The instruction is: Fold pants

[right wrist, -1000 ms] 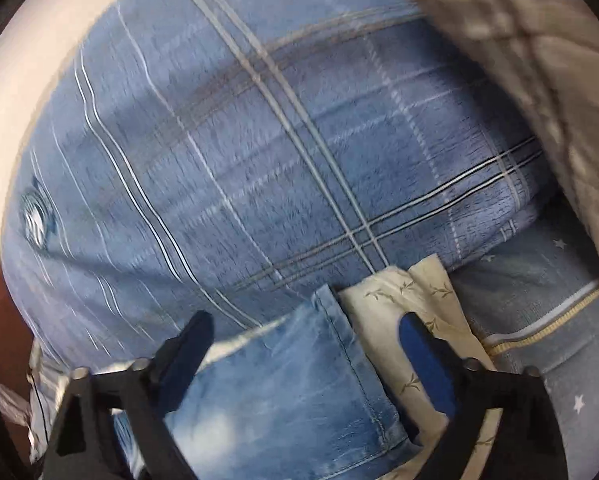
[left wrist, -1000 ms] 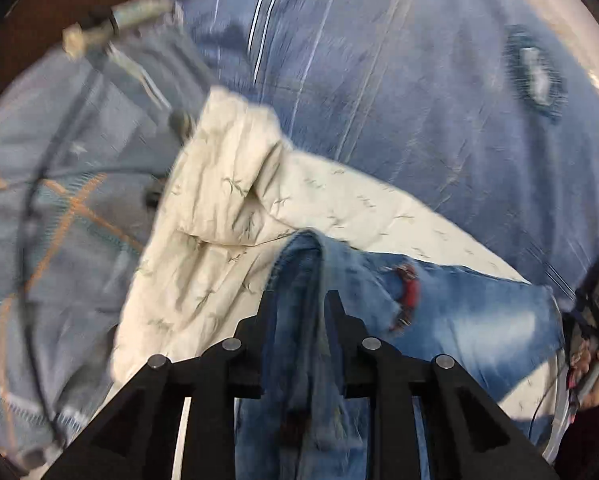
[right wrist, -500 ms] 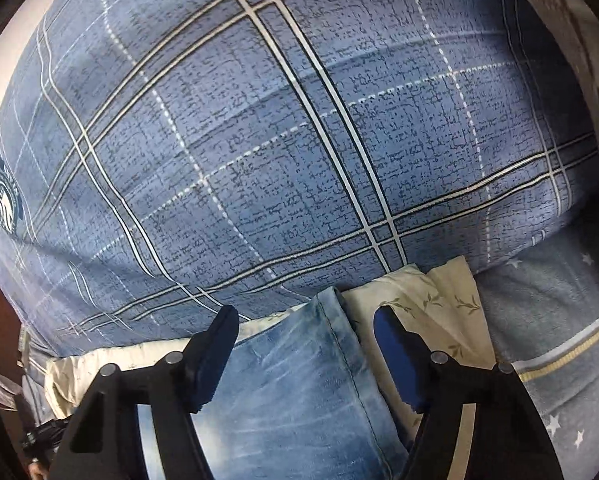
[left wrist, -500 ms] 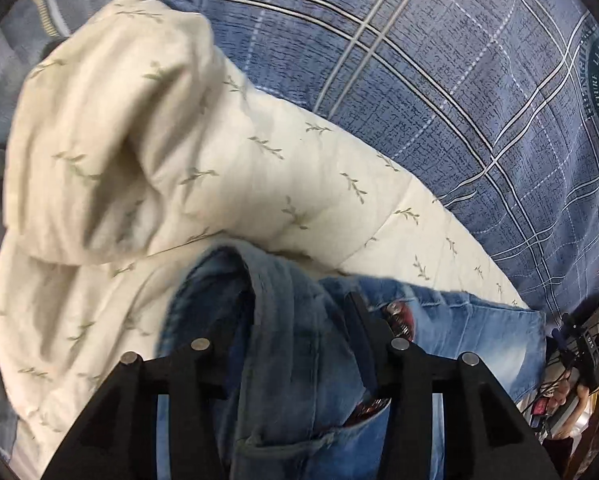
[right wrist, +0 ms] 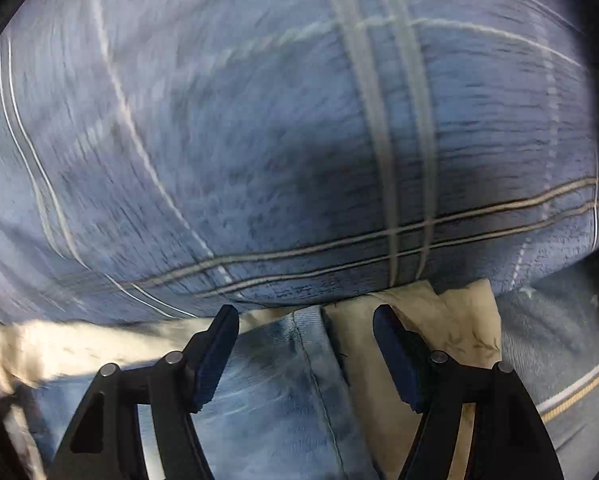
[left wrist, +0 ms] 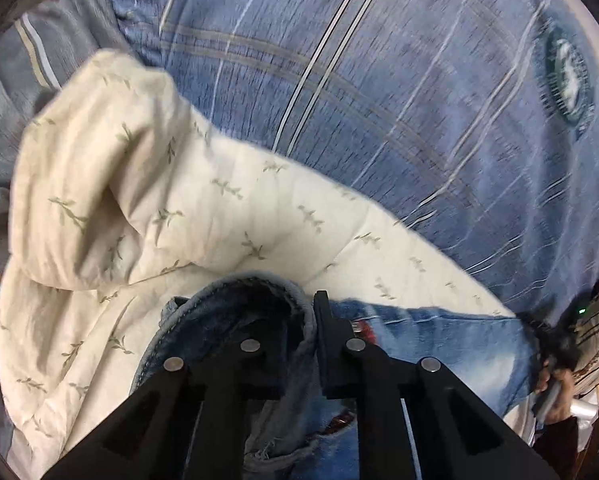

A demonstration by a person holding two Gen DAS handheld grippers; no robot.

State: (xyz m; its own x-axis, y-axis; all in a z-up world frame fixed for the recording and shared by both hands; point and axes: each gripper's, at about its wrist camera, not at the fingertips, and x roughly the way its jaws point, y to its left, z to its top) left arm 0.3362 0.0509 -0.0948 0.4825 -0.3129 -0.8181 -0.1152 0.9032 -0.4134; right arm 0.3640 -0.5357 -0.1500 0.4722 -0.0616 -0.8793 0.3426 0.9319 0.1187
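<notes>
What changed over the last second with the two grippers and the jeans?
The left gripper has just closed on the jeans waistband it already straddled. The right gripper has been closing around the hem edge, pads not yet pressing. Both moved in over the bedding. The jeans stay on the cream quilt.

Both your wrist views are dim indoor shots with strong fisheye bending and black vignette at the corners. Your right view is heavily motion-smeared across the plaid bedding [right wrist: 259, 140], with a dark shadow patch at its centre and a bright glare strip at lower left. Your left view blurs toward the upper right; the cream quilt [left wrist: 147, 200] stays fairly sharp.
</notes>
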